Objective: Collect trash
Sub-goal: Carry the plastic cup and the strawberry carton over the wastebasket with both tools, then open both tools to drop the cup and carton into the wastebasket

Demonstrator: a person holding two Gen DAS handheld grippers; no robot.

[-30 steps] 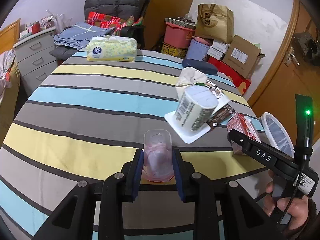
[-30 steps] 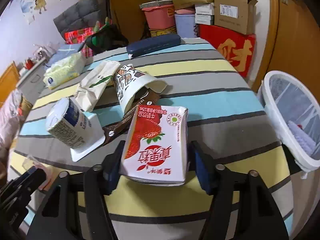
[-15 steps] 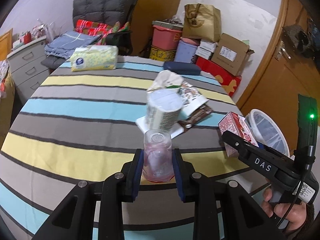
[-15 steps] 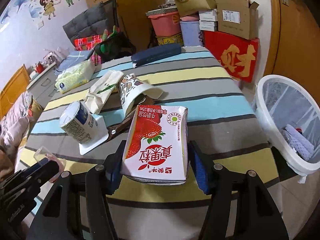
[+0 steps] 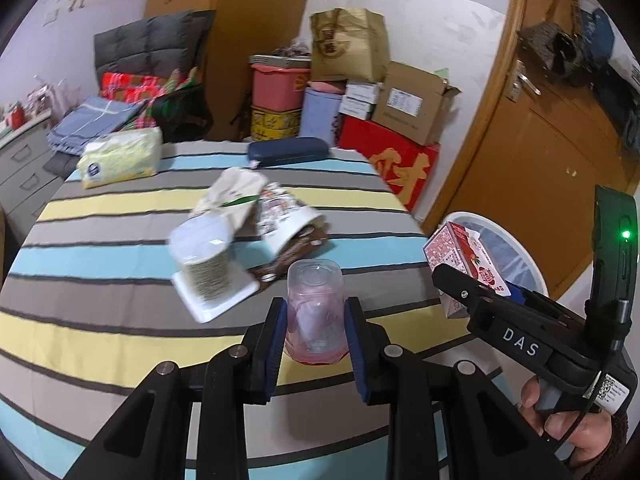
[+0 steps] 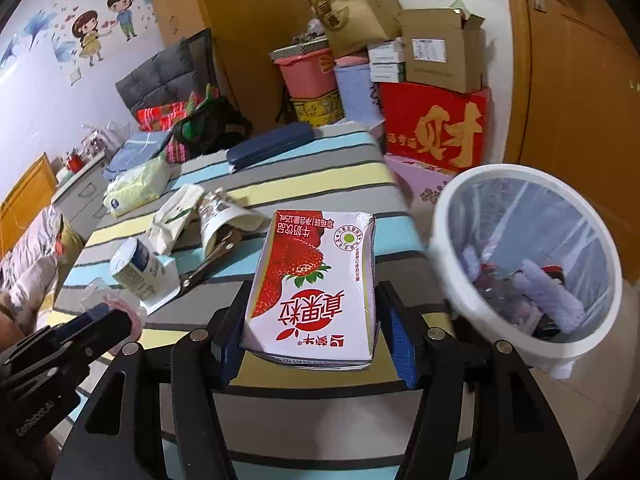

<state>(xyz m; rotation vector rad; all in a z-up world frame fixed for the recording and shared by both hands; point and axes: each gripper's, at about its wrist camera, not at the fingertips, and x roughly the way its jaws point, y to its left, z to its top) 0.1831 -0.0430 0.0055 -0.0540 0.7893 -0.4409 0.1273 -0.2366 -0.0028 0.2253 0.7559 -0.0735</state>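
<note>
Left wrist view is filled by a round tabletop under a cloth striped grey, yellow and pale blue. Behind it, an orange wooden door, a cartoon wall decal of a boy and girl, and stacked boxes are seen. Among the stack, a red box printed with a large gold Chinese character is set below a cardboard carton. A white waste bin, lined with plastic and partly filled, is placed just beside the tabletop's edge.

A strawberry milk carton, printed in Chinese with "125mL" legible, is clamped between the jaws of the right gripper, near the bin's rim. "DAS" is read on the right gripper's body in the left view. A clear plastic cup, upside down, is pinched by the narrowly closed jaws of the left gripper. On the tabletop, a tipped yoghurt tub, a paper cup and a tissue pack are left lying.
</note>
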